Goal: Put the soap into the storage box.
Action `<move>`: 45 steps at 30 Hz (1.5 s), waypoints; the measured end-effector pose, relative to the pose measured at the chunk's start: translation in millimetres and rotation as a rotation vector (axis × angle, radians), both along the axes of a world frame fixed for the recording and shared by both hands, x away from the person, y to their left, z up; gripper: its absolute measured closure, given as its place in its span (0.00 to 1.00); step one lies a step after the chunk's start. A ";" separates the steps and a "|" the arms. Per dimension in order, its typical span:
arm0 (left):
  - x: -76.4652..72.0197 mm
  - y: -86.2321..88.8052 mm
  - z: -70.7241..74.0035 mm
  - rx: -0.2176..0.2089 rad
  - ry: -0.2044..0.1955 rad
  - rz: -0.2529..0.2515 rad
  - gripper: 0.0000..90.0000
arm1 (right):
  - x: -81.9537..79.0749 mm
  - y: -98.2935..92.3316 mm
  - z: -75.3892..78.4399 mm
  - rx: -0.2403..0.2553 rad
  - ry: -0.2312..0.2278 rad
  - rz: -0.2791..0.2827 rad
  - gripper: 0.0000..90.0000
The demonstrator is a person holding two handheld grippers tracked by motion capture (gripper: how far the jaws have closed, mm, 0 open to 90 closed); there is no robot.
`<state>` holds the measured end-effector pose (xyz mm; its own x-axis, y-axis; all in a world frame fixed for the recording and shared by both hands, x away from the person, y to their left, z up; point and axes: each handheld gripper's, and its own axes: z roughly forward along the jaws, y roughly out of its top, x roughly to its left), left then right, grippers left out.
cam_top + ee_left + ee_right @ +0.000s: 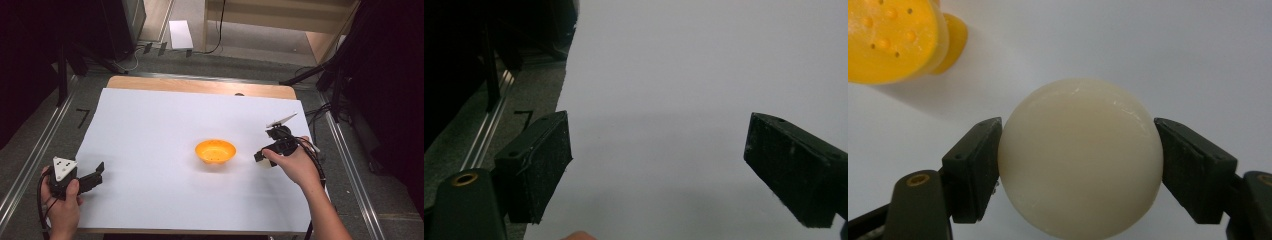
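Observation:
A cream-white ball sits squeezed between both black jaws of my right gripper, lifted off the white sheet. From above, that right gripper hangs just right of an orange bowl with small holes in its bottom; a pale bit of the ball peeks out under the hand. The bowl also fills the upper left of the right gripper view. My left gripper rests at the table's near left, jaws spread wide with nothing between them. In its own view the left gripper faces bare white sheet.
A white sheet covers most of the wooden table. Metal rails run along the floor on both sides. Dark stands and cables crowd the right edge. A white box lies on the floor beyond the table.

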<state>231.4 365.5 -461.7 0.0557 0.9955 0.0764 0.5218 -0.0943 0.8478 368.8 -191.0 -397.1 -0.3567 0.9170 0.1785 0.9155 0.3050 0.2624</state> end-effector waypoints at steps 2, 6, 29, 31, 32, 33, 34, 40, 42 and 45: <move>0.0 0.0 0.0 -0.001 0.000 0.000 0.14 | 1.8 3.8 2.0 0.002 -0.001 0.007 0.26; 0.0 0.1 0.1 -0.001 0.001 0.000 0.14 | 5.2 11.2 6.0 0.003 -0.008 0.023 0.26; 0.4 0.1 0.1 0.001 0.006 -0.004 0.15 | 17.2 54.6 30.3 0.028 -0.039 0.108 0.26; 0.4 0.1 0.1 0.000 0.006 -0.004 0.15 | 19.1 61.4 31.0 0.026 -0.035 0.121 0.26; 0.4 0.2 0.1 0.000 0.006 -0.005 0.15 | 19.7 64.0 31.2 0.027 -0.035 0.124 0.26; 0.4 0.2 0.1 0.000 0.006 -0.005 0.15 | 19.7 64.0 31.2 0.027 -0.035 0.124 0.26; 0.4 0.2 0.1 -0.001 0.006 -0.004 0.15 | 20.8 69.0 31.7 0.030 -0.035 0.130 0.26; 0.5 0.3 0.1 -0.001 0.007 -0.006 0.15 | 23.0 82.2 31.9 0.034 -0.036 0.151 0.26; 0.6 0.3 0.1 -0.001 0.006 -0.006 0.15 | 24.1 89.0 31.2 0.036 -0.037 0.162 0.26; 0.6 0.3 0.1 -0.002 0.007 -0.007 0.15 | 24.8 95.0 30.4 0.038 -0.034 0.172 0.26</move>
<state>232.0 365.8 -461.6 0.0636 0.9952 0.0744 0.5270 -0.0968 0.8443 393.7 -96.0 -366.7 -0.5139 0.8349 0.1972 0.8412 0.4453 0.3069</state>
